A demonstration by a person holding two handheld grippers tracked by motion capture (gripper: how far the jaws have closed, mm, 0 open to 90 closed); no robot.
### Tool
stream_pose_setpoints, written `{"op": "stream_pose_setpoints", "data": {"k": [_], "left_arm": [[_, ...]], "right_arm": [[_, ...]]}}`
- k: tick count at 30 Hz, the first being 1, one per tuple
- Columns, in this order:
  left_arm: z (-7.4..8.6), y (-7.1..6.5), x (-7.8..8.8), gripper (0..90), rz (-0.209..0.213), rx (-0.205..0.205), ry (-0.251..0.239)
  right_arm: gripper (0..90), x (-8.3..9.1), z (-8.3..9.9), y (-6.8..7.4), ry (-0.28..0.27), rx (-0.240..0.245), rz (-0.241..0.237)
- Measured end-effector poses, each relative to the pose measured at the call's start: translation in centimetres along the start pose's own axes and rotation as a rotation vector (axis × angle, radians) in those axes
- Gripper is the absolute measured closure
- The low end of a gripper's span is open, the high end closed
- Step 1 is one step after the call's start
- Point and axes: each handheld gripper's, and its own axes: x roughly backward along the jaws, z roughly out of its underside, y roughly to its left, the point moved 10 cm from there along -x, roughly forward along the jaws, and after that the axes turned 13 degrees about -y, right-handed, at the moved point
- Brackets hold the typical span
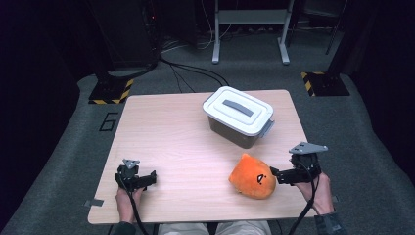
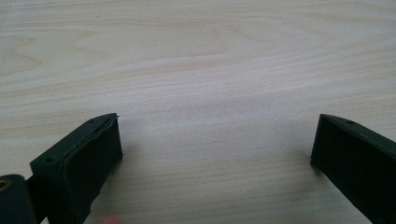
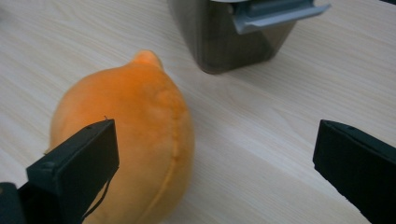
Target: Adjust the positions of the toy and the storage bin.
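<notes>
The orange plush toy [image 3: 126,135] lies on the worktop [image 3: 261,140], off-centre between the jaws of the right gripper [image 3: 215,163]: it sits against the left jaw, with bare wood before the right one. These jaws are spread wide and hold nothing. Closing from here could pinch only the soft edge, so the toy may squash and slip free, or be shoved toward the lidded box [image 3: 233,32] beyond the jaws. The left gripper [image 2: 215,154] hovers with jaws wide apart over bare wood.

Both tongs, left [image 1: 152,177] and right [image 1: 274,173], seemingly low, jaws spread
</notes>
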Motion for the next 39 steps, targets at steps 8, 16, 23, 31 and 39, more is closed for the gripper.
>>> {"op": "stream_pose_setpoints", "data": {"k": [8, 16, 23, 31, 39], "left_arm": [[0.0, 0.0, 0.0, 1.5, 0.0, 0.0, 0.0], [0.0, 0.0, 0.0, 1.5, 0.0, 0.0, 0.0], [0.0, 0.0, 0.0, 1.5, 0.0, 0.0, 0.0], [0.0, 0.0, 0.0, 1.5, 0.0, 0.0, 0.0], [0.0, 0.0, 0.0, 1.5, 0.0, 0.0, 0.0]], "right_arm": [[0.0, -1.1, -0.4, 3.2, 0.047, 0.047, -0.061], [0.0, -3.3, 0.1, 6.3, 0.111, 0.115, -0.126], [2.5, -4.9, 1.9, 7.3, 0.191, 0.166, -0.122], [12.8, -5.3, 3.1, 7.0, 0.223, 0.21, -0.081], [35.6, -5.3, 3.7, 6.3, 0.204, 0.181, -0.071]]}}
